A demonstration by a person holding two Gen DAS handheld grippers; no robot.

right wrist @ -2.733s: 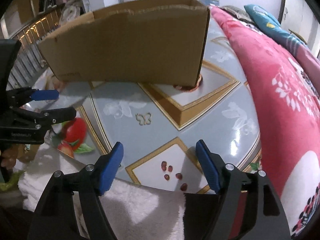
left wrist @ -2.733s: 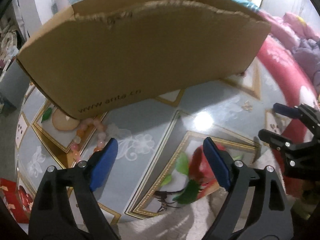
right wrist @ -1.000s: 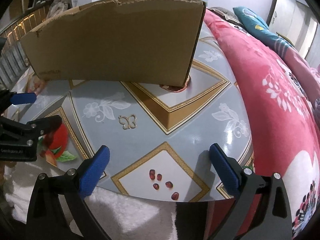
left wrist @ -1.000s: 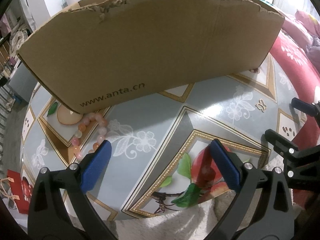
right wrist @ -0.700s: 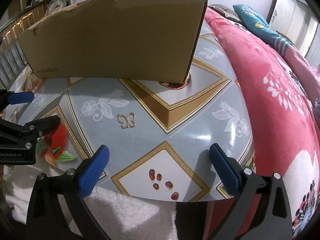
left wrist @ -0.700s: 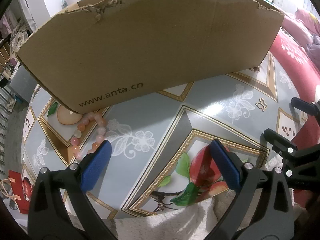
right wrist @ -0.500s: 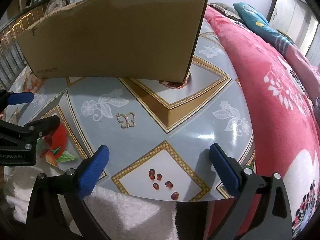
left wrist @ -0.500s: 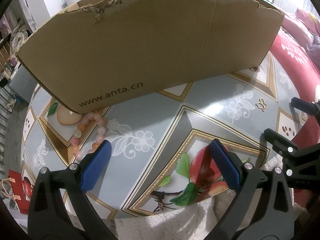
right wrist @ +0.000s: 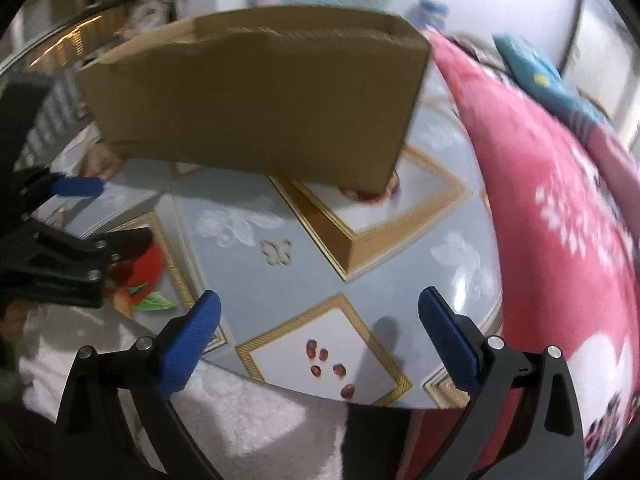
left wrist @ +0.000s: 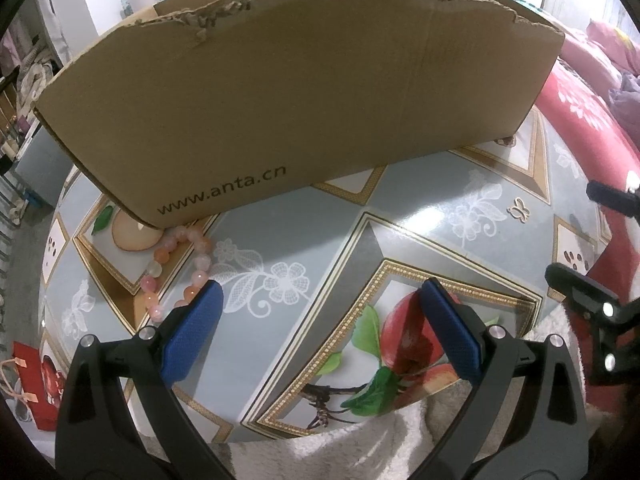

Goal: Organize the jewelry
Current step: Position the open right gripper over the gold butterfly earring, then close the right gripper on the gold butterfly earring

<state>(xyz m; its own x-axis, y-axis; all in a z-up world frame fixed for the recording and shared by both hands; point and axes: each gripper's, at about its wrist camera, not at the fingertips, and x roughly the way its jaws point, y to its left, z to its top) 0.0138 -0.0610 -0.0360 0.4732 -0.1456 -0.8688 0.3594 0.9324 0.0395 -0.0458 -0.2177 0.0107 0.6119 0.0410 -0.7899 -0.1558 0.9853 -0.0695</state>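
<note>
Spreading under everything, table (left wrist: 400, 216) with glossy grey-and-gold tile and fruit print. Standing on table toward far side, box (left wrist: 304, 92) of brown cardboard, torn along top rim, open at top, printed "www.anta.cn" near lower left corner. Lying alongside table on right, red quilt (right wrist: 560, 208) with white pattern. Draped over near table edge, white fleece (right wrist: 256, 412). Hovering over near table edge in front of box, left gripper (left wrist: 320, 320), blue pads spread wide, nothing between them. Hovering likewise over near right part of table, right gripper (right wrist: 318, 324), pads spread wide and empty; this view blurred. Lying on table at box's lower left corner, bracelet (left wrist: 176, 264) of pink and orange beads, far end touching or tucked under box, near end just beside left gripper's left pad. Peeking from under box's right corner, second reddish bracelet (right wrist: 370, 194), mostly hidden. Resting on table in front of box toward right, small gold butterfly (right wrist: 275, 251), apart from both grippers.
</note>
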